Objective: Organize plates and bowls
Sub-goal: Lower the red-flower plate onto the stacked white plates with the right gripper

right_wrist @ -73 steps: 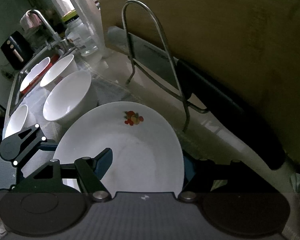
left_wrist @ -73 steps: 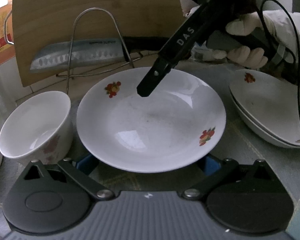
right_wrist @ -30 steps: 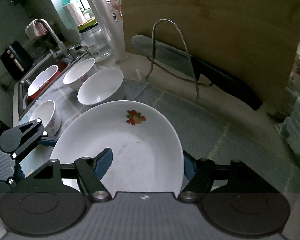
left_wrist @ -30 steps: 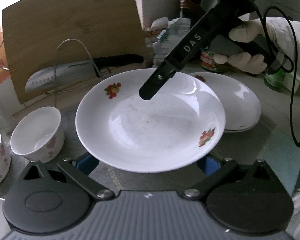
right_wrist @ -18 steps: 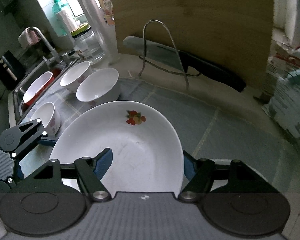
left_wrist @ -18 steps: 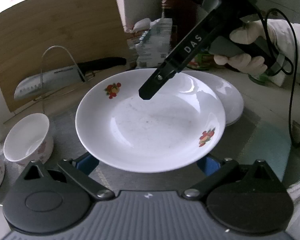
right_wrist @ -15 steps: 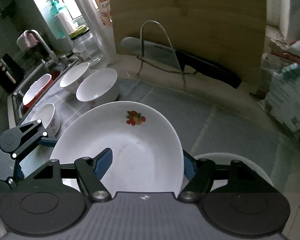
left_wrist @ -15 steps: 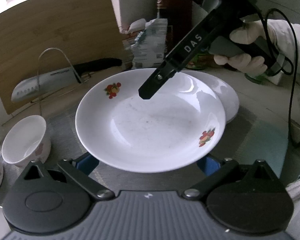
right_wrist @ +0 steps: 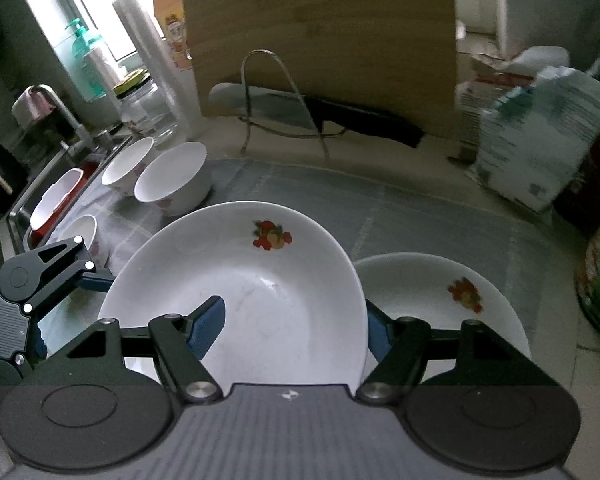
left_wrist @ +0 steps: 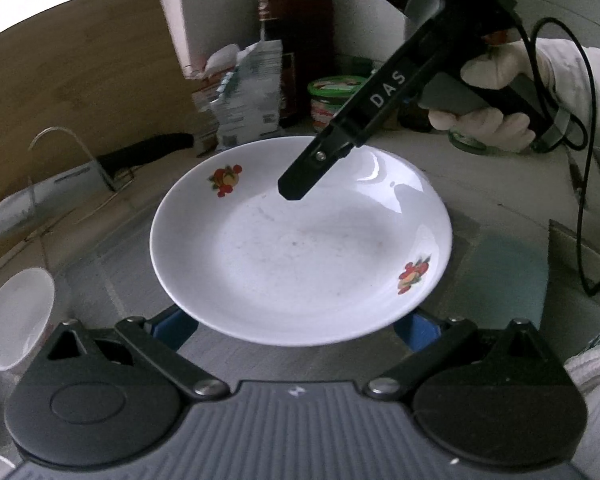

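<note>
A white plate with red fruit prints (left_wrist: 300, 248) is held in the air between both grippers. My left gripper (left_wrist: 296, 326) grips its near rim. My right gripper (right_wrist: 294, 330) grips its far rim; one of its fingers (left_wrist: 312, 168) lies over the plate in the left wrist view. The same plate shows in the right wrist view (right_wrist: 260, 280). A stack of matching white plates (right_wrist: 432, 296) lies on the grey mat just right of and below the held plate. Several white bowls (right_wrist: 172, 178) stand to the left near the sink.
A wooden cutting board (right_wrist: 320, 40) leans on the back wall behind a wire rack (right_wrist: 280, 100) holding a cleaver (right_wrist: 328, 116). Paper packets (right_wrist: 540, 136) and a green-lidded jar (left_wrist: 334, 98) stand at the right. A sink (right_wrist: 52, 184) with bottles lies far left.
Both grippers have carried the plate to the right, away from the bowls and rack. The plate stack has come in under the held plate's right side.
</note>
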`<state>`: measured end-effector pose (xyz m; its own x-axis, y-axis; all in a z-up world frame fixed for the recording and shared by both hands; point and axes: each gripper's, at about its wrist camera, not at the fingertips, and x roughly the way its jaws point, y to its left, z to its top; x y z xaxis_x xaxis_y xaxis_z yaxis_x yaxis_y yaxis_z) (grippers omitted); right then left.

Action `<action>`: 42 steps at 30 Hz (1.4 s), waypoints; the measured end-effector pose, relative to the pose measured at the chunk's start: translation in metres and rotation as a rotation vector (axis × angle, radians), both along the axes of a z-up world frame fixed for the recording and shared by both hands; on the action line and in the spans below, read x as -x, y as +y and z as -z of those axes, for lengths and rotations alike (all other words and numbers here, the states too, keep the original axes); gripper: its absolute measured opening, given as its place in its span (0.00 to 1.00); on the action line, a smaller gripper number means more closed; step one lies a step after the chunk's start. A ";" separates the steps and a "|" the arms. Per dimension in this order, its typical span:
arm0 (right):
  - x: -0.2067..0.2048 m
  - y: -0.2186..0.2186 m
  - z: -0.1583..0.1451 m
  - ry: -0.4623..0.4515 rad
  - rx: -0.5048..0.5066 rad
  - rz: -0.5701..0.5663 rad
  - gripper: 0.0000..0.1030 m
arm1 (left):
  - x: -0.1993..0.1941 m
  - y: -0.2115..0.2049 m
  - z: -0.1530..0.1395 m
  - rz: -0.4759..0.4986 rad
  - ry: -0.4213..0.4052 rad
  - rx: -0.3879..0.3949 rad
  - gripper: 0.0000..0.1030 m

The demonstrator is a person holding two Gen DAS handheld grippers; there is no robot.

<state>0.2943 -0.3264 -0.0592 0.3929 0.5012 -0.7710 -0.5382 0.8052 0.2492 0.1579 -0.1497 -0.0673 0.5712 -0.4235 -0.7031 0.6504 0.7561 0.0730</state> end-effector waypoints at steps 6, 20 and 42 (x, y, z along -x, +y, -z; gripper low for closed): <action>0.007 -0.017 -0.001 -0.005 0.001 0.043 0.75 | -0.002 -0.011 0.000 0.043 0.001 0.001 0.99; 0.020 -0.054 0.000 -0.004 0.009 0.125 0.75 | -0.010 -0.040 0.004 0.127 0.009 0.005 0.99; 0.016 -0.087 0.020 0.038 0.035 0.208 0.75 | -0.036 -0.069 0.020 0.201 0.059 -0.002 0.99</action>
<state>0.2784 -0.4137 -0.0794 0.4557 0.3847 -0.8027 -0.3502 0.9065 0.2357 0.1939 -0.2187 -0.0874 0.4331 -0.5236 -0.7337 0.7916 0.6103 0.0317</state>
